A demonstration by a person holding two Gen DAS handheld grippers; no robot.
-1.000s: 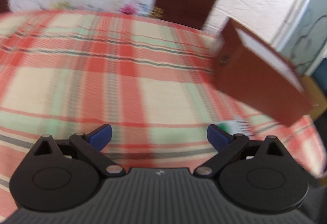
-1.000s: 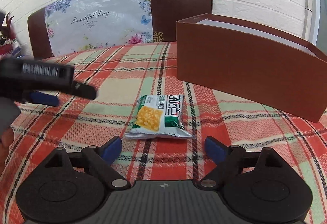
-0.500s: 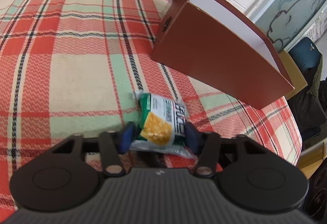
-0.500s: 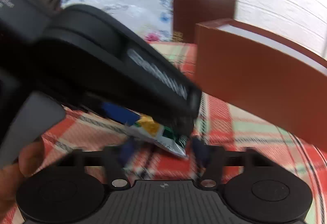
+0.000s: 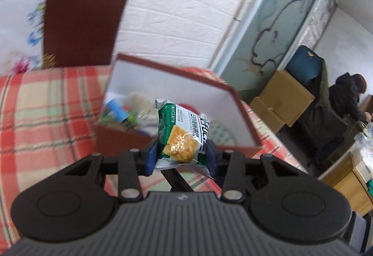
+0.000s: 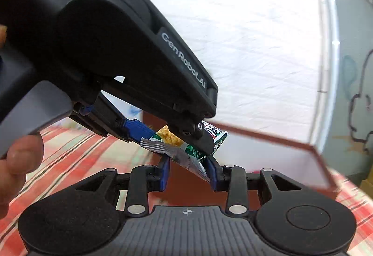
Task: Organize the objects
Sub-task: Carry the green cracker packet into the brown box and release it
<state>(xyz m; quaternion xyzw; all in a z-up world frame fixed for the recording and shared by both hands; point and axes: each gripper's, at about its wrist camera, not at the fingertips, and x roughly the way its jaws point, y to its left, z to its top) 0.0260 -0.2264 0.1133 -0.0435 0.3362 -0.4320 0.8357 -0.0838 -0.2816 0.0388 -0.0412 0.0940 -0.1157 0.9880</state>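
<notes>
Left gripper (image 5: 181, 158) is up off the checked tablecloth (image 5: 46, 116), its blue pads squeezing in on the green snack packet (image 5: 183, 137), which hangs in the air in front of the open brown box (image 5: 242, 116). Right gripper (image 6: 187, 174) is closing on the packet's silver end, pinching the same packet from below.

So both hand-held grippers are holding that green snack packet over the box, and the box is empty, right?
Not empty. The left wrist view shows the brown box already holding several items. Both the left hand-held gripper and right hand-held gripper do grip the green snack packet.
</notes>
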